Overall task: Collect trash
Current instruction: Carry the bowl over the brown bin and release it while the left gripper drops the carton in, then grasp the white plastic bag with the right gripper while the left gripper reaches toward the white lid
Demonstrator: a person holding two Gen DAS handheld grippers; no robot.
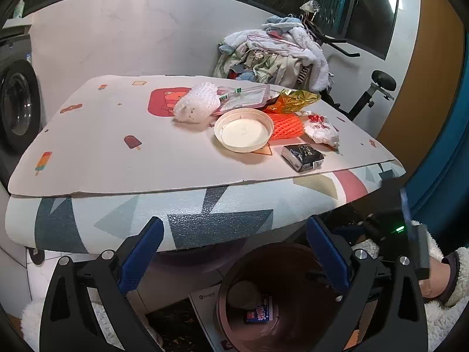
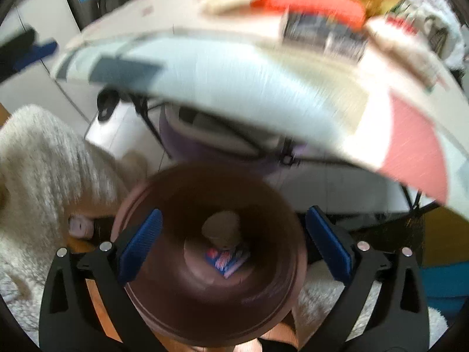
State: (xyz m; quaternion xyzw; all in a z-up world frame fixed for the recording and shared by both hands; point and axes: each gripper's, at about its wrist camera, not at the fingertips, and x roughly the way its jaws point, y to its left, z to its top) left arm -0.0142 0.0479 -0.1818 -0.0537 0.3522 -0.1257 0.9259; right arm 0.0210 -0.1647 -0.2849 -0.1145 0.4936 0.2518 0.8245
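Desk point(image 1: 88, 152) trash is waiting at upper centre; both claws, left point(image 1: 234, 252) and right point(image 2: 233, 245), are hanging spread and empty; advisable approaching the black packet point(image 1: 303, 155) squarely, then releasing over the bin point(image 2: 164, 287).

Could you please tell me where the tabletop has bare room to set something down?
The mat's left half is bare, bordered by the bubble wrap and cream lid. A smaller strip runs along the near edge, left of the black packet. The right rear is crowded with wrappers.

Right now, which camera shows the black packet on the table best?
The left wrist view: the black packet lies sharp and whole near the table's front edge. In the right wrist view it is only a motion-blurred dark patch at the top.
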